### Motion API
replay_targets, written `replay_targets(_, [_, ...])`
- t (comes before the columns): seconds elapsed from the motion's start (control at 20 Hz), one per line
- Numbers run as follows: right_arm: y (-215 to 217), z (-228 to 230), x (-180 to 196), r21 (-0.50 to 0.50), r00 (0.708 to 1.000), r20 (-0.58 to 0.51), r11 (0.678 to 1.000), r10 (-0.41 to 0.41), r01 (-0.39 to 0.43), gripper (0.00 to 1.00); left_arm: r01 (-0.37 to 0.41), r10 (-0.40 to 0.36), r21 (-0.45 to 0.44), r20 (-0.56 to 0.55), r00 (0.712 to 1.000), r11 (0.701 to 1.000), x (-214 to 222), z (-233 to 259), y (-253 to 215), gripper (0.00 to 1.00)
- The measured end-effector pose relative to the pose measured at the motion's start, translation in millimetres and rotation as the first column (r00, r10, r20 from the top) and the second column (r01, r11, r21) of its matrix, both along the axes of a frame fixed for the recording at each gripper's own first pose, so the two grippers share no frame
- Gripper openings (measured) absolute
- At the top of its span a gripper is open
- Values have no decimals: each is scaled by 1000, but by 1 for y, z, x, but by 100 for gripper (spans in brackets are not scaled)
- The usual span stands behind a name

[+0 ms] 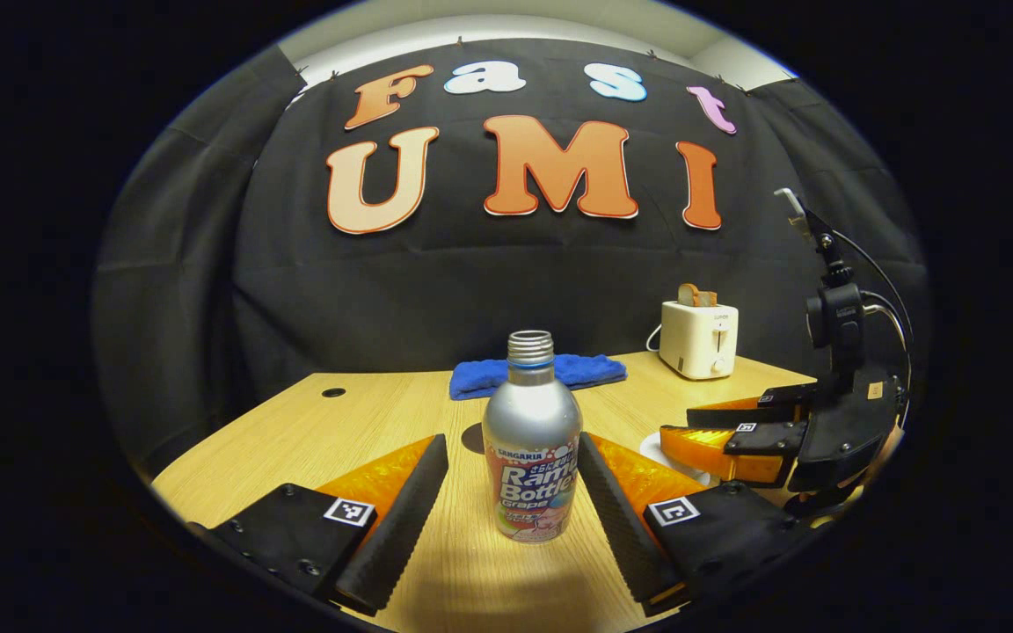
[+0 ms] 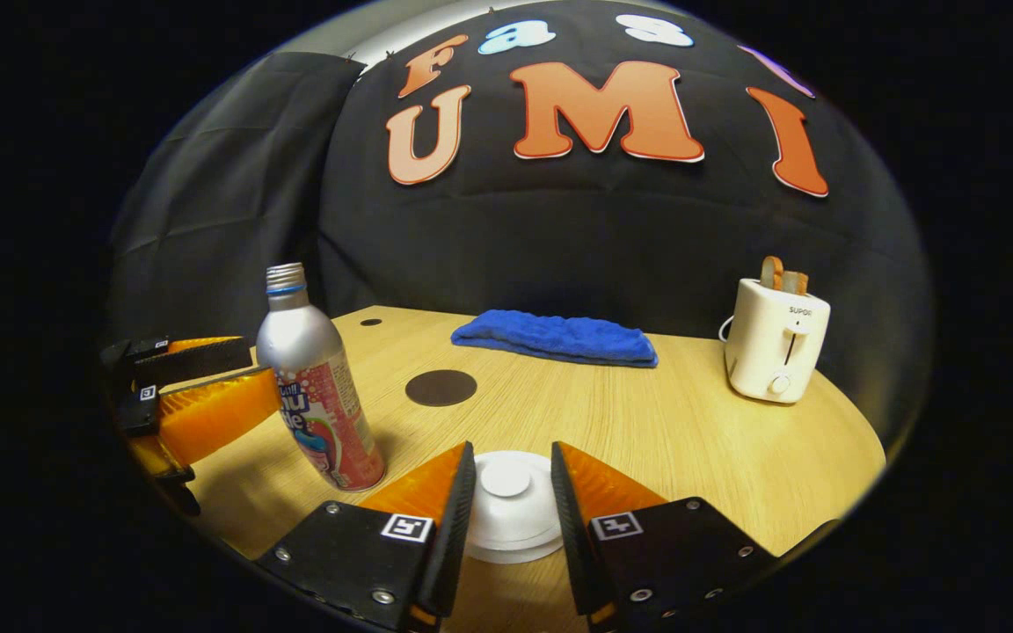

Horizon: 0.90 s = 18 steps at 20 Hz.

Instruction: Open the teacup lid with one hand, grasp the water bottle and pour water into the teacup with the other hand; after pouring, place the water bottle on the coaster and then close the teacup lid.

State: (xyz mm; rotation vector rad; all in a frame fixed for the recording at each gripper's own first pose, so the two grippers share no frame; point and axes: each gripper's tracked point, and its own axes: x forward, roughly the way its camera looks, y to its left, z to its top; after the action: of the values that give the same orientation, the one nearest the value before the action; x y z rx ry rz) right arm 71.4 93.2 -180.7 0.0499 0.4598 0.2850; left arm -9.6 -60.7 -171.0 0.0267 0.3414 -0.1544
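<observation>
A silver water bottle (image 1: 531, 457) with an uncapped threaded neck stands upright on the wooden table. My left gripper (image 1: 515, 514) is open around it, with a gap on each side of the bottle. In the right gripper view the bottle (image 2: 317, 396) stands at the left with the left gripper (image 2: 247, 380) beside it. The white teacup lid (image 2: 511, 505) with its round knob sits low between the fingers of my right gripper (image 2: 511, 497), which is open and straddles the knob without pressing it. The cup under the lid is hidden. A dark round coaster (image 2: 440, 388) lies behind the bottle.
A folded blue towel (image 2: 557, 338) lies at the back of the table (image 2: 691, 440). A white toaster (image 2: 775, 352) holding bread stands at the back right. In the left gripper view the right gripper (image 1: 678, 425) with its cabled mount sits to the right of the bottle.
</observation>
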Motion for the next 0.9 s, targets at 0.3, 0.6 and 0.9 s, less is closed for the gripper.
replay_targets(0.3, [2,0,0,-11,1000,-6,1000,26,-26,29,-4,4,-2,-12,1000,1000,1,-4,-3,97])
replay_targets(0.6, [-6,24,-7,12,999,36,999,31,-31,22,-16,16,-1,-64,998,1000,-1,-24,-7,97])
replay_targets(0.9, [-33,57,-20,4,994,105,1000,-3,2,22,-6,6,-3,-103,995,1000,9,-41,-16,98])
